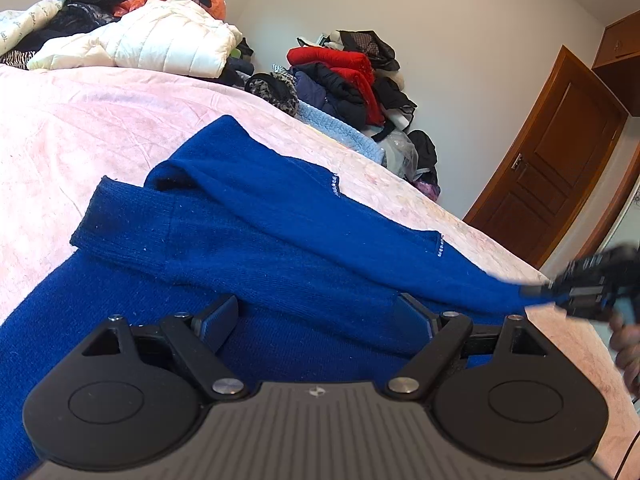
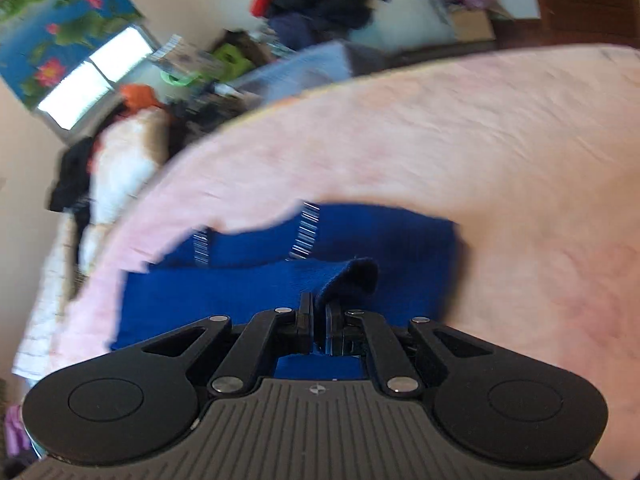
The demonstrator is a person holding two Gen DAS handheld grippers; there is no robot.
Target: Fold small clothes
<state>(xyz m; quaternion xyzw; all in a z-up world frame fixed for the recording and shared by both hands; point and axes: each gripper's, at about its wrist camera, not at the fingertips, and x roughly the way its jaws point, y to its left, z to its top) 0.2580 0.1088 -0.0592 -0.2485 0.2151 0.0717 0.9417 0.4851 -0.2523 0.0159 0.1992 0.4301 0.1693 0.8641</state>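
A royal-blue knitted sweater (image 1: 280,240) lies on the pink bedspread (image 1: 100,128), partly folded, with small rhinestone trims. My left gripper (image 1: 320,320) is open, its fingers spread just above the sweater's body, holding nothing. My right gripper (image 2: 319,320) is shut on a corner of the blue sweater (image 2: 348,280) and holds that edge lifted off the bed. It also shows blurred at the right edge of the left wrist view (image 1: 588,288), pinching the stretched sweater tip. The right wrist view is motion-blurred.
A white puffer jacket (image 1: 160,40) and dark clothes are piled at the bed's far side. A heap of red and dark garments (image 1: 344,76) stands by the wall. A brown wooden door (image 1: 560,160) is at right. Pink bedspread (image 2: 480,140) extends beyond the sweater.
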